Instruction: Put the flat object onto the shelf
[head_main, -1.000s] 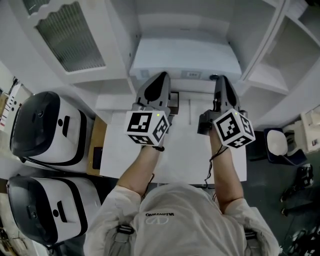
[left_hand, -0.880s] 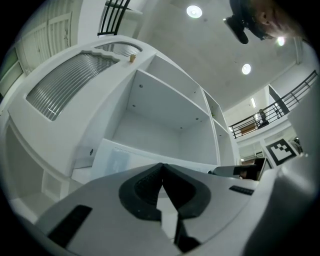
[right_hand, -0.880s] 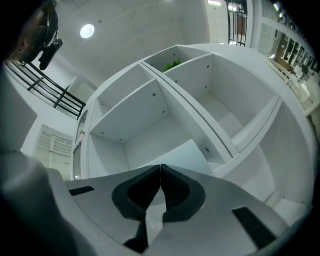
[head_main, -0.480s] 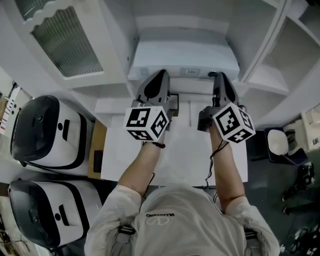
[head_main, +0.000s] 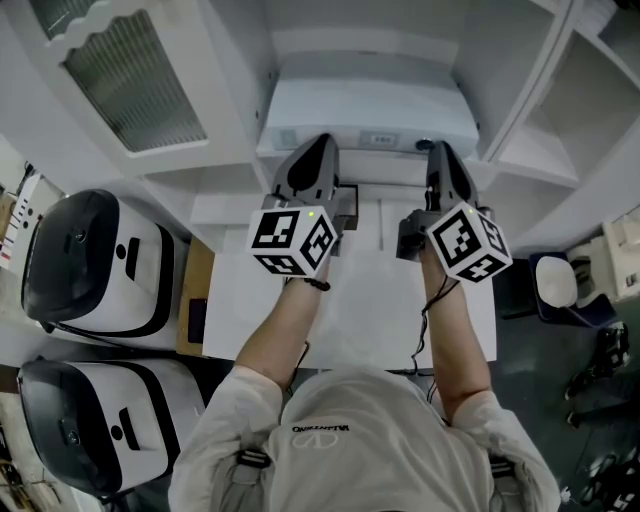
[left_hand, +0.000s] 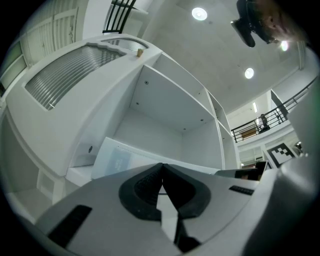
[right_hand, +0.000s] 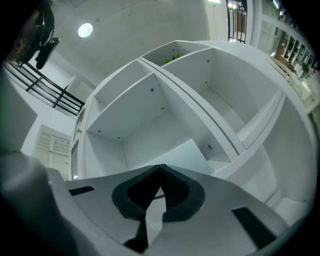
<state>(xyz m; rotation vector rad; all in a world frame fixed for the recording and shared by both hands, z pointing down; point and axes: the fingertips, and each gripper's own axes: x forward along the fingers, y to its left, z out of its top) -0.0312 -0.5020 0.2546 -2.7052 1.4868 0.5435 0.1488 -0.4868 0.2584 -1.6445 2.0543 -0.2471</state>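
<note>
Left hand-held gripper and right hand-held gripper are both pinched fully closed with nothing between the pads. In the head view they sit side by side around the middle of the frame, marker cubes facing me and noses pointing up-frame at the flat white box. That box lies flat in the open shelf compartment at top centre. Both tips are right at its front edge, but I honestly can't tell if they touch it. My forearms run over a white desk in the lower half. Two black-and-white rounded appliances sit along the left edge, and a ribbed door panel is at upper left.

In the left gripper view the jaws of the left hand-held gripper meet at lower centre. The flat white box is a pale slab just beyond them, inside the shelf bay.

The right gripper view is much the same. The right hand-held gripper has its jaws together, and the flat white box is just past the tips at centre, slightly right.
</note>
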